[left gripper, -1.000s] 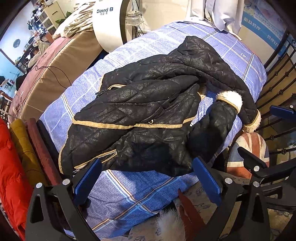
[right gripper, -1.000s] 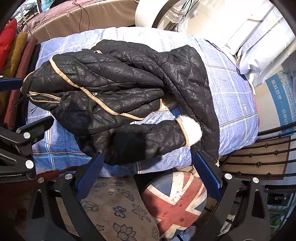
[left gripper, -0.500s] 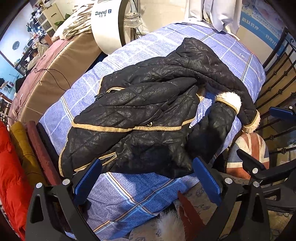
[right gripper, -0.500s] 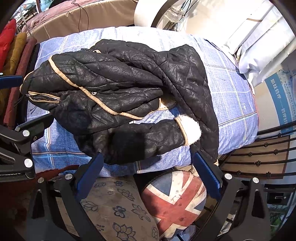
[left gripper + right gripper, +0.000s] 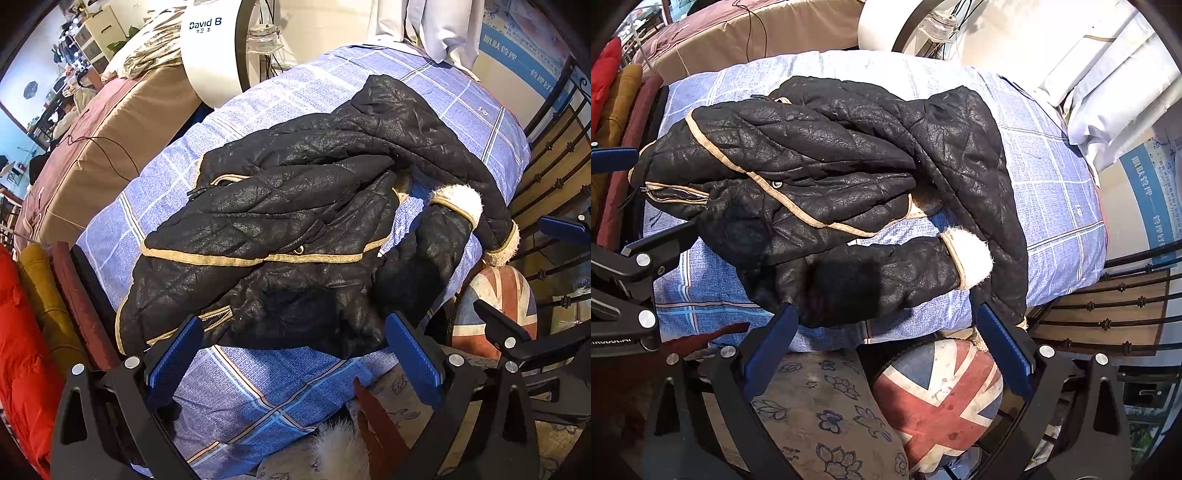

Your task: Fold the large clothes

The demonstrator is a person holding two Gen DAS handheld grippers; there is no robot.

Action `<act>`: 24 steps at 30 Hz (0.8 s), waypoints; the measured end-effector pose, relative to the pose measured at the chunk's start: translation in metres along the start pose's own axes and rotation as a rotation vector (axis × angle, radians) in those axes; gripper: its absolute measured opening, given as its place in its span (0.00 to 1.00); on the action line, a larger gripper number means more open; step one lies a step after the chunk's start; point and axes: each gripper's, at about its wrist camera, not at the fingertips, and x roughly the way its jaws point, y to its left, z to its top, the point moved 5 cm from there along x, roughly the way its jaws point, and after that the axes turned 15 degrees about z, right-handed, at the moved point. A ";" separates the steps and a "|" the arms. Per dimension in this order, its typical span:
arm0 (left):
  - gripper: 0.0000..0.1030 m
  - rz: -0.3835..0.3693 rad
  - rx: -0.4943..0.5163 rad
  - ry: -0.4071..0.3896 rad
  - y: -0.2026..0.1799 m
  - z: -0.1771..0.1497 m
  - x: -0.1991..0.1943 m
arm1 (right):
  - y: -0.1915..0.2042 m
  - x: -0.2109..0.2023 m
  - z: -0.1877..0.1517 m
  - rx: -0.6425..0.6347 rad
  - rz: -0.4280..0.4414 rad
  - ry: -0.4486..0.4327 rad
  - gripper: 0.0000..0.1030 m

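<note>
A black quilted jacket (image 5: 303, 229) with tan trim lies bunched on the blue checked bed cover (image 5: 280, 384); it also shows in the right wrist view (image 5: 827, 177). One sleeve with a white fleece cuff (image 5: 460, 197) lies across the near right side, also seen in the right wrist view (image 5: 971, 254). A second cuff (image 5: 504, 245) hangs over the bed's right edge. My left gripper (image 5: 295, 350) is open and empty, just short of the jacket's near hem. My right gripper (image 5: 886, 338) is open and empty, near the sleeve at the bed edge.
A Union Jack cushion (image 5: 942, 391) and a floral cushion (image 5: 827, 406) lie below the bed's near edge. A metal bed rail (image 5: 1108, 314) runs on the right. Red and mustard cushions (image 5: 26, 332) stand at left. A white round object (image 5: 210, 48) and white pillows (image 5: 1108, 92) are behind.
Both grippers have drifted back slightly; the jacket sits a touch farther in the views. Nothing was gripped or released.
</note>
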 end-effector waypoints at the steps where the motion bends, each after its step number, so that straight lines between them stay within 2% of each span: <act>1: 0.94 0.000 -0.001 0.000 0.000 0.000 0.000 | 0.000 0.000 0.000 0.001 0.000 0.001 0.93; 9: 0.94 0.013 0.011 -0.013 0.000 0.002 -0.001 | -0.003 0.005 0.000 0.022 -0.001 0.018 0.93; 15: 0.94 0.009 0.022 -0.086 0.003 0.009 -0.008 | -0.003 0.002 0.001 0.032 -0.030 0.014 0.93; 20: 0.94 0.022 0.032 -0.157 0.008 0.013 -0.018 | -0.006 -0.008 0.005 0.055 -0.089 -0.028 0.93; 24: 0.94 0.034 0.050 -0.204 0.010 0.015 -0.023 | -0.010 -0.011 0.005 0.090 -0.099 -0.040 0.93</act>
